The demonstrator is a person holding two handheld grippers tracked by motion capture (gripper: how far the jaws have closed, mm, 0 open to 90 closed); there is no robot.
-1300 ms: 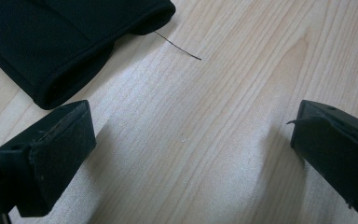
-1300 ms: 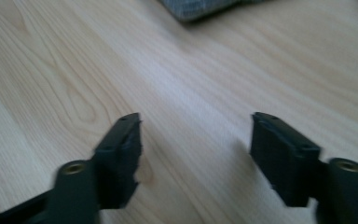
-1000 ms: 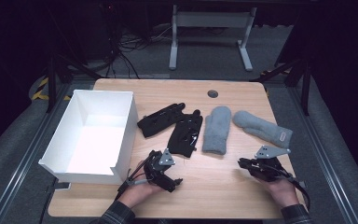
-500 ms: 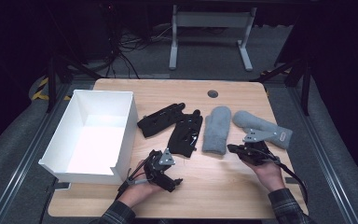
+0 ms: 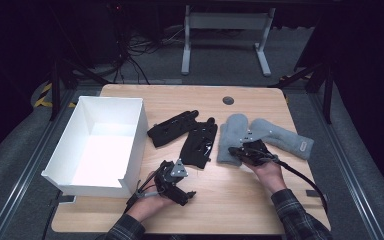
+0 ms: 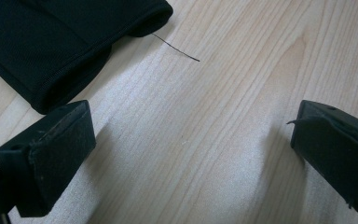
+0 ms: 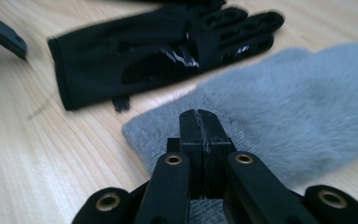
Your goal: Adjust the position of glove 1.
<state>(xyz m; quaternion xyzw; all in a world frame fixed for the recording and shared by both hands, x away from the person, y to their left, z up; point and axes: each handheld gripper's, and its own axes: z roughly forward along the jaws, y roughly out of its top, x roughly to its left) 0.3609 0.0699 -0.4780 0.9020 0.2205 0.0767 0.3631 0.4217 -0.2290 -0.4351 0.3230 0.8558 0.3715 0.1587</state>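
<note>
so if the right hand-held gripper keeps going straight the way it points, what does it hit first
The right hand-held gripper, jaws shut, already sits over the cuff end of the near grey mitten. Straight on it would run along that mitten's fur; the black glove lies off to the side, though depth is hard to judge.

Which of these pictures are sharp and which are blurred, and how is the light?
High view: bright wooden table and glowing white box against a dark room. Left gripper view: sharp wood grain, soft shadows beside the jaws. Right gripper view: the black glove is smeared by blur, the grey mitten soft, and the shut right gripper crisper.
</note>
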